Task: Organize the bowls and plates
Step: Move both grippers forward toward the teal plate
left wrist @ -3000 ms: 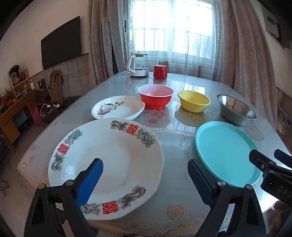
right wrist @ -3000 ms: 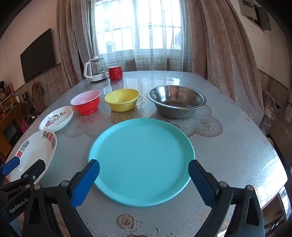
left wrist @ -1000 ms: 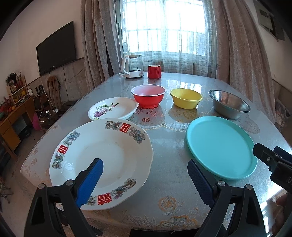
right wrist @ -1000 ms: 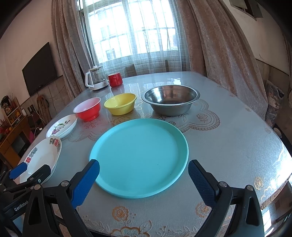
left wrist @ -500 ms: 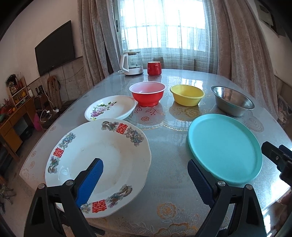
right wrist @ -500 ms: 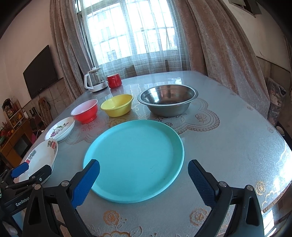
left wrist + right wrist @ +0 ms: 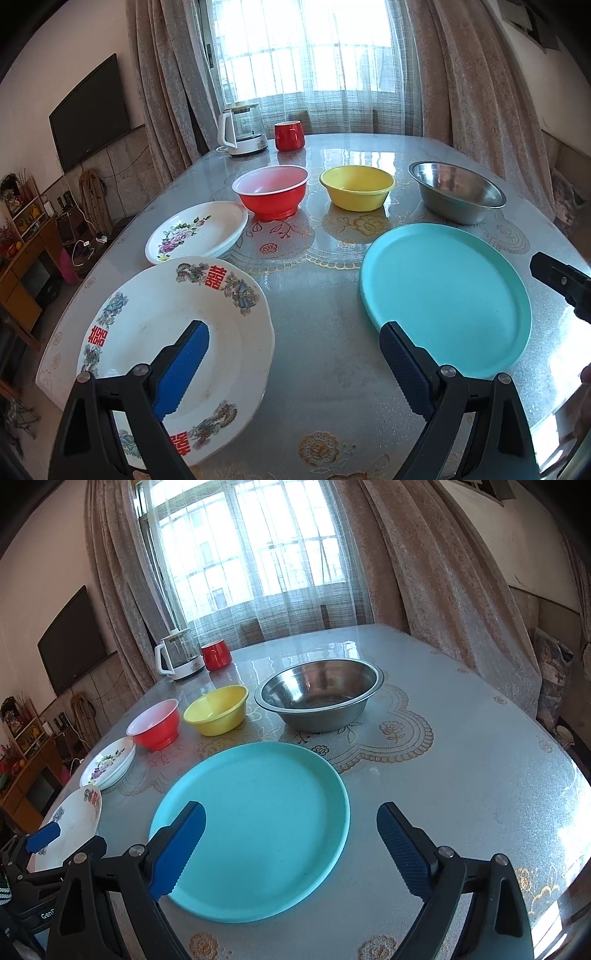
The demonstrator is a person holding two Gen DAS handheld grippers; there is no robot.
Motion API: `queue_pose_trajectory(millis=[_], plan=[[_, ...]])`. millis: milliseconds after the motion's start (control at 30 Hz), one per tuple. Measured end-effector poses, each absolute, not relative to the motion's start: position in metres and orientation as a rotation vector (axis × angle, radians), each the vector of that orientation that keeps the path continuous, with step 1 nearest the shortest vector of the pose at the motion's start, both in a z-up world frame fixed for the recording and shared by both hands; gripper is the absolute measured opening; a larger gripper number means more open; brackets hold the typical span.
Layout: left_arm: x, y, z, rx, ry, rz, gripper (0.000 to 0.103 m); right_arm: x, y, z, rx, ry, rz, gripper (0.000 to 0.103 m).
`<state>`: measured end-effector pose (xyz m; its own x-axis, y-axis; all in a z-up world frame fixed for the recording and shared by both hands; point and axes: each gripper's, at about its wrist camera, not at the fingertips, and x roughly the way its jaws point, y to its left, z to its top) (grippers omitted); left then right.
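Item 1. Teal plate point(image 7: 251, 827): flat on table point(image 7: 461, 768), near edge, right of centre. Nothing stacked on it.
Item 2. Large white plate w/ red characters point(image 7: 173, 350): near-left edge of table, its near rim at or over the edge; cannot tell which.
Item 3. Small floral plate point(image 7: 197, 232): behind item 2, rims touching or overlapping; just beside red bowl.
Item 4. Bowls, one row at back: red bowl point(image 7: 271, 190), yellow bowl point(image 7: 356, 186), steel bowl point(image 7: 319, 694). All upright, apart from each other, empty as far as seen.

Tools. Left hand-held gripper point(image 7: 291, 365): jaws wide apart, holding nothing, above table between items 2 and 1, left finger over item 2. Right hand-held gripper point(image 7: 290, 845): jaws wide apart, holding nothing, over near part of item 1.

Step, est.: start of sorting; nothing nested or stacked yet. Both tools look staged for a first pick-up.

Next move, est.: drop to a plate rim, get one finger under the lip, close, lift level. Plates lie flat, so purchase on the rim is thin; glossy table may let them slide.

Surroundings. Kettle point(image 7: 242, 129) and red mug point(image 7: 289, 136) at far end, well apart from the dishes. Curtains, window, wall TV beyond. No obstruction betw. tools and plates; each tool's tip shows in the other's view, so crossing paths is a risk.
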<state>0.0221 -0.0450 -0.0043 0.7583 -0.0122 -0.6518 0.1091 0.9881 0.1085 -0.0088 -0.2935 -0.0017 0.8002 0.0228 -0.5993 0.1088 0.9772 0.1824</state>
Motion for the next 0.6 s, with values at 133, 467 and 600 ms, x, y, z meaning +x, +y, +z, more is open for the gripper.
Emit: queue_pose_trajectory(millis=[133, 467, 600], plan=[[0.025, -0.049, -0.003, 0.151, 0.704, -0.071, 0.094, -0.006, -0.3, -0.005, 0.227, 0.659, -0.053, 0.095], [0.038, -0.061, -0.002, 0.159, 0.725, -0.116, 0.094, 0.001, -0.308, -0.007, 0.242, 0.679, -0.073, 0.095], [0.044, -0.065, -0.003, 0.158, 0.733, -0.124, 0.094, 0.004, -0.313, -0.008, 0.251, 0.685, -0.082, 0.095]])
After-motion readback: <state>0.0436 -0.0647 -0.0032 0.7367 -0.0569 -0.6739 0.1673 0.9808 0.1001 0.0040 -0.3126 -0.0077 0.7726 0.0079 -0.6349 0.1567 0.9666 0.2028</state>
